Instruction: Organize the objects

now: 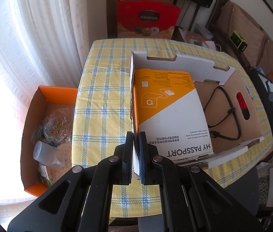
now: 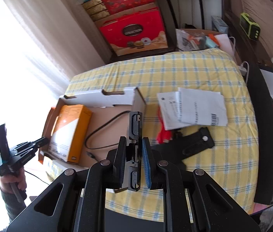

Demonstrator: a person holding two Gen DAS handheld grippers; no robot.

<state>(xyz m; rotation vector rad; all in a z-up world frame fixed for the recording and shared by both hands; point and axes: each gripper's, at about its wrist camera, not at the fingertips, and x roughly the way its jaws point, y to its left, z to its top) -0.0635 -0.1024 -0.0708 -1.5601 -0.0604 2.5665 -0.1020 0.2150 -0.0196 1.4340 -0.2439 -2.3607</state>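
The left hand-held gripper (image 1: 136, 154) is pinching the white side wall of the carton (image 1: 131, 96), its fingers pressed almost together with only the thin wall between them. The carton is sitting on the bench (image 1: 101, 104), which is covered with a yellow and blue checked cloth. Inside it, against that wall, an orange and white box (image 1: 172, 114) is lying flat, its long axis running away from the left camera, with the "MY PASSPORT" print at the near end. Beside the box, on the carton floor, a black cable (image 1: 223, 114) is lying in a loop.

The right hand-held gripper (image 2: 134, 154) is gripping a flat black case (image 2: 135, 135), its fingers standing narrowly apart with the pads against the two faces. The case is standing on edge between them, its long axis pointing forward along the fingers and out past the tips, over the near right corner of the carton. To the right, on the cloth, white leaflets (image 2: 192, 108) are lying on a red object (image 2: 162, 135), near a black bracket (image 2: 196, 145). At the left edge of the right view, a hand (image 2: 13, 181) is holding the left tool.
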